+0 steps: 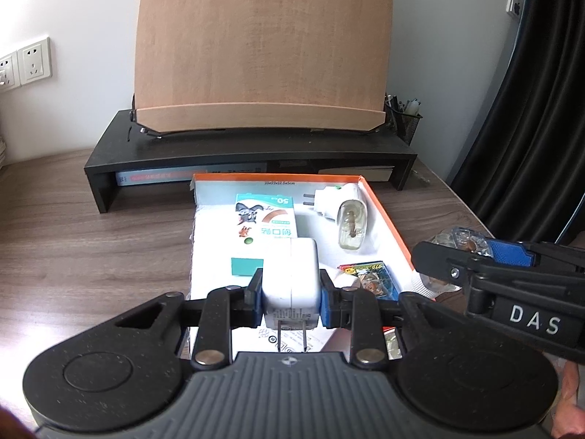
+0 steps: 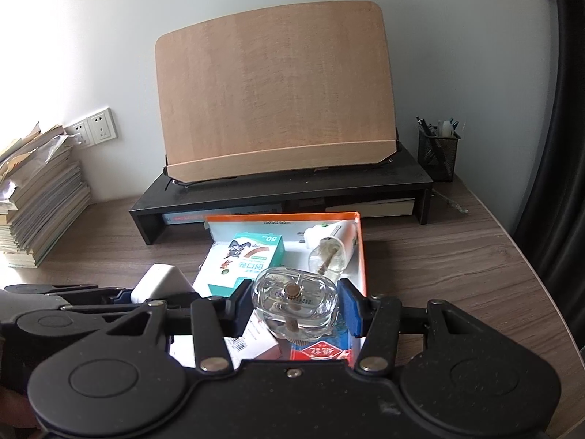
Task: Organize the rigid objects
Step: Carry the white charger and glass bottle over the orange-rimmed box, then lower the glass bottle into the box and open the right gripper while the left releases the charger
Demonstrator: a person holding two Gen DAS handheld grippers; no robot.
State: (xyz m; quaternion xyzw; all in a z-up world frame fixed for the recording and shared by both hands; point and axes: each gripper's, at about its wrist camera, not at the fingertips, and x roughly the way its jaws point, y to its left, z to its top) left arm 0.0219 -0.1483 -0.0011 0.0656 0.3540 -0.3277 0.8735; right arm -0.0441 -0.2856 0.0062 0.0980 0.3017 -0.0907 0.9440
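Observation:
My left gripper (image 1: pixel 290 294) is shut on a white power adapter (image 1: pixel 290 274), prongs toward the camera, held over the near end of a shallow orange-rimmed box (image 1: pixel 388 216). My right gripper (image 2: pixel 296 305) is shut on a clear glass liquid bottle (image 2: pixel 294 292), held over the box's near right part (image 2: pixel 360 252). In the box lie a green-and-white plaster carton (image 1: pixel 267 219), a white plug-in vaporiser with its bottle (image 1: pixel 340 206) and a small colourful packet (image 1: pixel 369 278). Each gripper shows in the other view: the right one (image 1: pixel 471 256), the left one with the adapter (image 2: pixel 161 281).
A black desk riser (image 1: pixel 256 146) carrying a tilted wooden board (image 1: pixel 256 47) stands just behind the box. A mesh pen holder (image 2: pixel 438 153) sits at the back right, a stack of books (image 2: pixel 36 197) at the left, wall sockets (image 2: pixel 95 128) behind. A dark curtain (image 1: pixel 541 109) hangs on the right.

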